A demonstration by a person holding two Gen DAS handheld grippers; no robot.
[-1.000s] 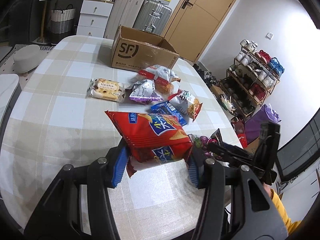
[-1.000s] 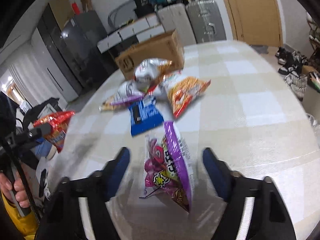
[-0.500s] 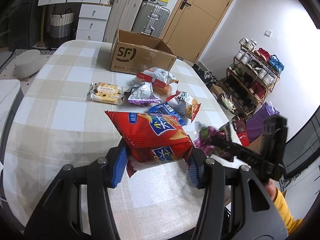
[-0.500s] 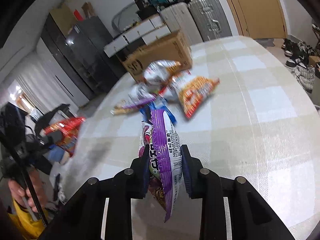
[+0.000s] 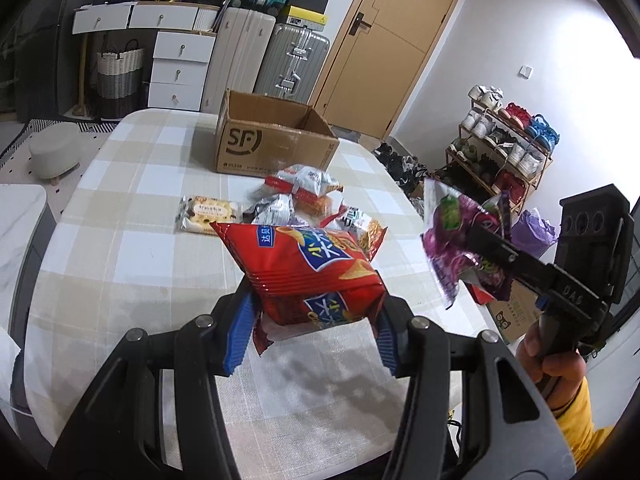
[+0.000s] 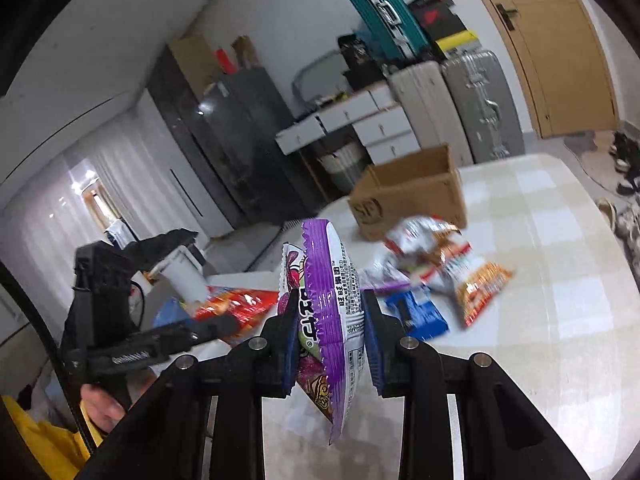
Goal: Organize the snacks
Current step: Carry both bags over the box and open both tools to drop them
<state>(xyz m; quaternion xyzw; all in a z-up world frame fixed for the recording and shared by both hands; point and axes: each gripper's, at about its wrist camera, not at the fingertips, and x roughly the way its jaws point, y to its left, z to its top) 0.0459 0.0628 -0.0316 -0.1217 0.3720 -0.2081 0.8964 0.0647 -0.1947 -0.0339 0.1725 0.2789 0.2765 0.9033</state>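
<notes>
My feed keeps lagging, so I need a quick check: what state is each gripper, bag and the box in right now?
Left hand-held gripper: shut on red chip bag, held above the table.
Right hand-held gripper: shut on purple snack bag, lifted.
Red chip bag: sealed, gripped, airborne.
Purple snack bag: sealed, gripped edge-on.
Cardboard box: open, upright on the table.
Remaining snack packs: lying on the table.

Left gripper (image 5: 312,334): raised off the table, both blue-padded fingers (image 5: 239,334) pressed against the sides of a red chip bag (image 5: 304,272). Right gripper (image 6: 330,338): also lifted, fingers (image 6: 290,344) pinched close on a purple snack packet (image 6: 326,308) held edge-on. Right hand (image 5: 554,366), in a yellow sleeve, wraps the handle; the left hand (image 6: 102,406) is partly seen gripping its handle.
</notes>
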